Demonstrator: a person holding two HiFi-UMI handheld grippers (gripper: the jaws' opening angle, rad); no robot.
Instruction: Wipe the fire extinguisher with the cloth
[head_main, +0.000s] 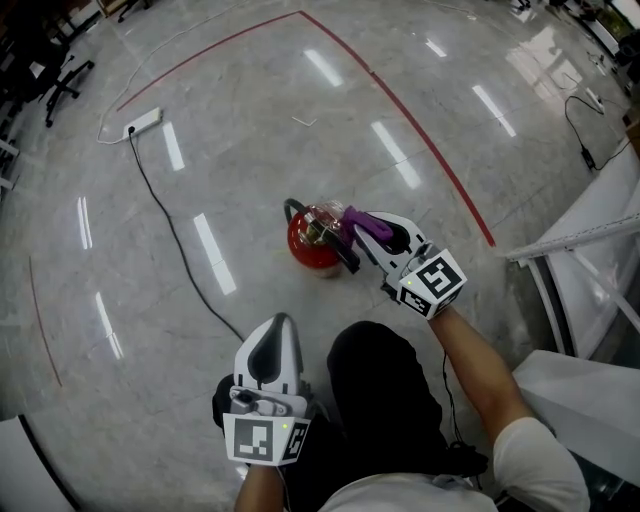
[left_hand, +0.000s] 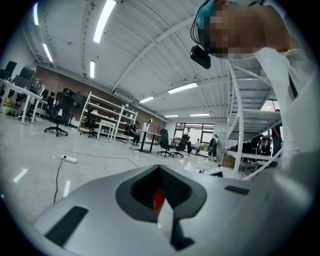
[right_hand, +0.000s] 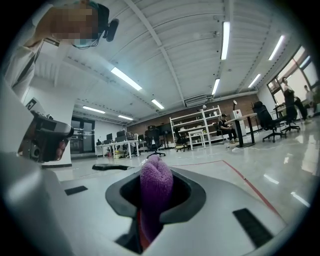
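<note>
The red fire extinguisher (head_main: 312, 244) stands upright on the glossy floor, seen from above with its black hose looping at the left. My right gripper (head_main: 350, 230) is shut on a purple cloth (head_main: 361, 222) and holds it against the extinguisher's top, on its right side. The cloth (right_hand: 155, 189) bulges out between the jaws in the right gripper view. My left gripper (head_main: 279, 322) hangs lower, shut and holding nothing, well short of the extinguisher. A sliver of the red extinguisher (left_hand: 158, 199) shows past the jaws in the left gripper view.
A white power strip (head_main: 143, 122) with a black cable (head_main: 180, 240) lies on the floor at left. A red tape line (head_main: 420, 130) runs across the floor behind. A white metal frame (head_main: 585, 235) stands at right. An office chair (head_main: 62, 80) is at far left.
</note>
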